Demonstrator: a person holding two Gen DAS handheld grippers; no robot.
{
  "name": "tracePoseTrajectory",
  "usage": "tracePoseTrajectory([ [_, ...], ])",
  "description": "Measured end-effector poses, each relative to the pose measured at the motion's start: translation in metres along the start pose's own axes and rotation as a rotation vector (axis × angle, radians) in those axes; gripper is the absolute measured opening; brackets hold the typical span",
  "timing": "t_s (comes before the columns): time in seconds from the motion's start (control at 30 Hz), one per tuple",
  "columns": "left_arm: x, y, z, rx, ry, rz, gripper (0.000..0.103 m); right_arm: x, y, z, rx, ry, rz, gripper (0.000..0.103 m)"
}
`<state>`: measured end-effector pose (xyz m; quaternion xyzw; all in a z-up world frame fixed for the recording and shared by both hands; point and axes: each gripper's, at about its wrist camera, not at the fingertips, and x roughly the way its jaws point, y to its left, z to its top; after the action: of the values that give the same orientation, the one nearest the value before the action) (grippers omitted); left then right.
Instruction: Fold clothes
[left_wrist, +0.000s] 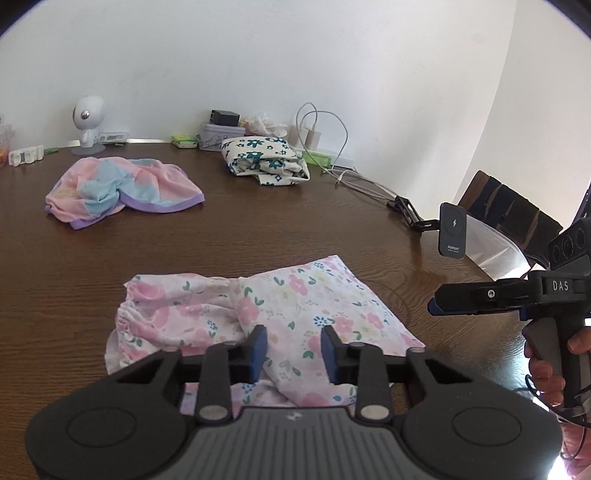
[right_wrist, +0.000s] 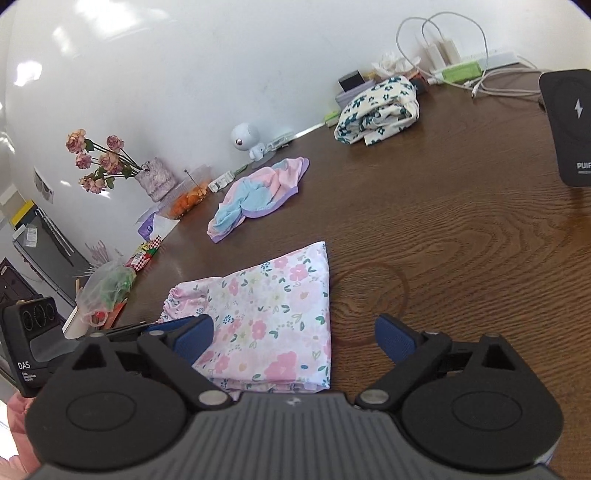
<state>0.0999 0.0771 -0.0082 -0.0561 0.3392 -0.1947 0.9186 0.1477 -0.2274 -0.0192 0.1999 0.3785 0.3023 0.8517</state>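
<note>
Pink floral garment folded on wooden table; left gripper jaws apart, empty; right gripper jaws wide.

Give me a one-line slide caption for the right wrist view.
Right gripper open above the folded pink floral garment on the wooden table.

You are looking at a brown wood-grain worktop running up to a white wall. A small white round-headed figurine is standing at the far edge, beside a lavender tin. White chargers with looping cables are sitting near a green power strip. A vase of faded roses is standing by the wall. A dark magnetic charger stand is rising near the worktop's right edge.
</note>
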Motion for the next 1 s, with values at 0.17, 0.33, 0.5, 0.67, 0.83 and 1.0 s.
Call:
tracePoseTrajectory([
  [0.17,0.012,0.012,0.000,-0.023,0.032,0.017,0.019,0.028,-0.015,0.016,0.024,0.096,0.005,0.073],
  [0.33,0.016,0.018,-0.003,-0.030,0.036,-0.008,0.019,0.048,-0.016,0.026,0.026,0.152,0.065,0.064],
  [0.5,0.015,0.026,-0.010,-0.040,0.015,-0.036,0.019,0.063,-0.019,0.028,0.078,0.187,0.147,0.052],
  [0.67,0.013,0.031,-0.013,-0.032,0.003,-0.054,0.019,0.072,-0.026,0.031,0.148,0.199,0.190,0.046],
  [0.83,0.014,0.027,-0.012,-0.022,0.008,-0.047,0.019,0.073,-0.026,0.034,0.195,0.200,0.202,0.020],
  [1.0,0.026,0.008,-0.004,0.004,0.034,-0.074,0.024,0.046,-0.005,0.048,0.090,0.166,0.137,0.016],
])
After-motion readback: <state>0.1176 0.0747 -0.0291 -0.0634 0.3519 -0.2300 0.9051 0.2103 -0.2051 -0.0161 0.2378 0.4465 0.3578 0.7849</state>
